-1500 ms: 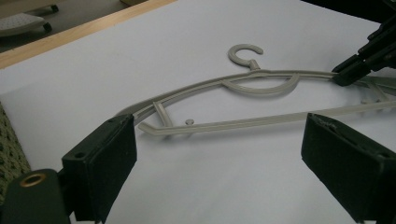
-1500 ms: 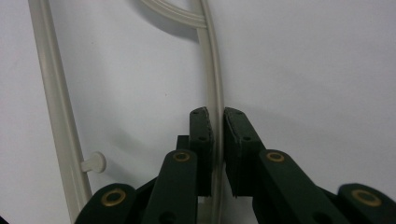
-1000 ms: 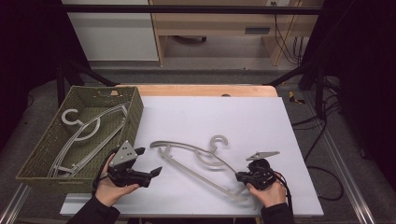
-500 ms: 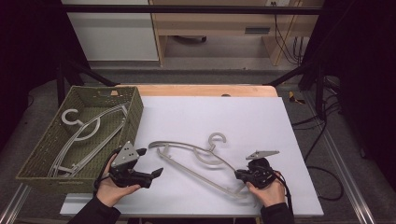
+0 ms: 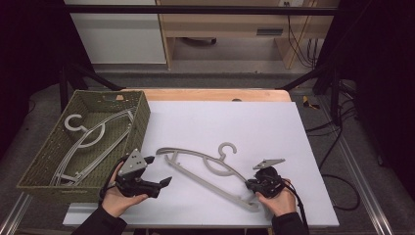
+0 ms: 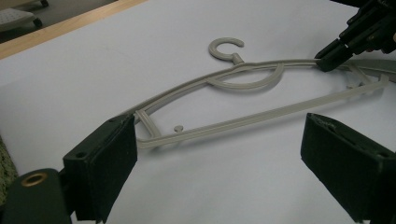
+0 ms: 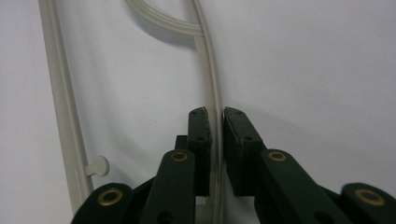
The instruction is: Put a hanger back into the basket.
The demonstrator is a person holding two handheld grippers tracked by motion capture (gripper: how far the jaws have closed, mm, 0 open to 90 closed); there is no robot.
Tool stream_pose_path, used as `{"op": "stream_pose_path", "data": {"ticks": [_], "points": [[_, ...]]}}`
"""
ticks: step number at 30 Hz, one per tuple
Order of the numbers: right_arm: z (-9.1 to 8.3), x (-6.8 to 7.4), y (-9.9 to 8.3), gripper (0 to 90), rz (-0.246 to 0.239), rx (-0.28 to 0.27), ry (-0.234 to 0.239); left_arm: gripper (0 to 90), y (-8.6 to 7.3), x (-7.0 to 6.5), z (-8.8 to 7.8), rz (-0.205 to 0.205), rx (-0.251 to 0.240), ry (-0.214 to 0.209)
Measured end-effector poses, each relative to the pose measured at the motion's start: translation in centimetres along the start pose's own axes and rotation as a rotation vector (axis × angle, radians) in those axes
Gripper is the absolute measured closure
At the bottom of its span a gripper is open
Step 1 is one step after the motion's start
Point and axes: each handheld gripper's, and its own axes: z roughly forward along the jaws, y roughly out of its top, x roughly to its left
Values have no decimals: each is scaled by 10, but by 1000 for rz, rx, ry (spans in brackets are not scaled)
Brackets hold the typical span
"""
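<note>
White table is carrying the hanger; you are pinching its upper arm in your right gripper to lift it, while your left gripper is waiting wide open

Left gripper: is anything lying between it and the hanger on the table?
No. In the left gripper view, bare white table lies between the open left gripper and the hanger.

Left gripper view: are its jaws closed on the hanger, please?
No, the left gripper has its jaws wide apart, and the hanger lies beyond them on the table.
</note>
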Motion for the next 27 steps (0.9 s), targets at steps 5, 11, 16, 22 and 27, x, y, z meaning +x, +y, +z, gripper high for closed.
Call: {"op": "stream_pose_path", "data": {"ticks": [5, 11, 16, 22, 27], "points": [[-6, 1, -1, 691, -5, -7, -15, 106, 0, 0, 0, 1, 1, -1], [-8, 9, -7, 679, 1, 40, -22, 107, 0, -1, 0, 4, 1, -3], [-9, 11, -8, 817, -14, 62, -71, 107, 0, -1, 1, 6, 5, -3], [-10, 11, -7, 813, -6, 85, -63, 107, 0, -2, 1, 5, 6, -6], [-9, 14, -6, 815, -48, 103, -82, 108, -1, -2, 2, 6, 9, -5]]}}
